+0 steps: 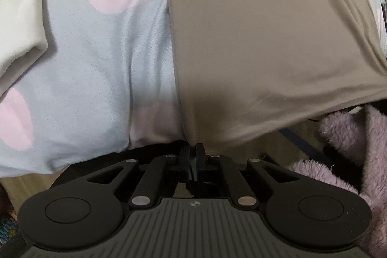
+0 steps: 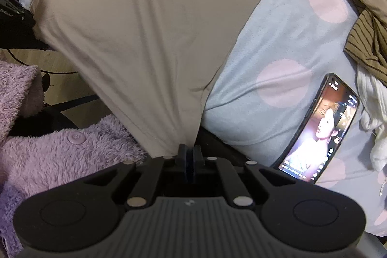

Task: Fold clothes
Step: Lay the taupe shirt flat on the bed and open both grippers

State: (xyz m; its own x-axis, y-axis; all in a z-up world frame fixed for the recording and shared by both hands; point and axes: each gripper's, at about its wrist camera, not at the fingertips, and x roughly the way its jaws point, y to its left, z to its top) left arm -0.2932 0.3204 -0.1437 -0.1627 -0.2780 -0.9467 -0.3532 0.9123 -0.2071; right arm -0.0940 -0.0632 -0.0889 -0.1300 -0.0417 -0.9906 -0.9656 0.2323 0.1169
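A taupe garment [image 1: 266, 35] lies stretched over a pale blue bedsheet with pink dots [image 1: 92, 59]. My left gripper [image 1: 193, 149] is shut on the garment's near left corner, at the bed's edge. The same taupe garment [image 2: 135, 35] fills the right wrist view, its cloth pulled into a taut point at my right gripper [image 2: 189, 150], which is shut on the near right corner. The near hem hangs off the bed edge between the two grippers.
A white garment [image 1: 17, 23] lies at the left. A purple fleece garment [image 2: 55, 149] hangs below the bed edge. A lit phone [image 2: 321, 129] rests on the bedsheet [image 2: 278, 45], with a striped brown garment [image 2: 367, 45] and white cloth [image 2: 375, 113] beyond it.
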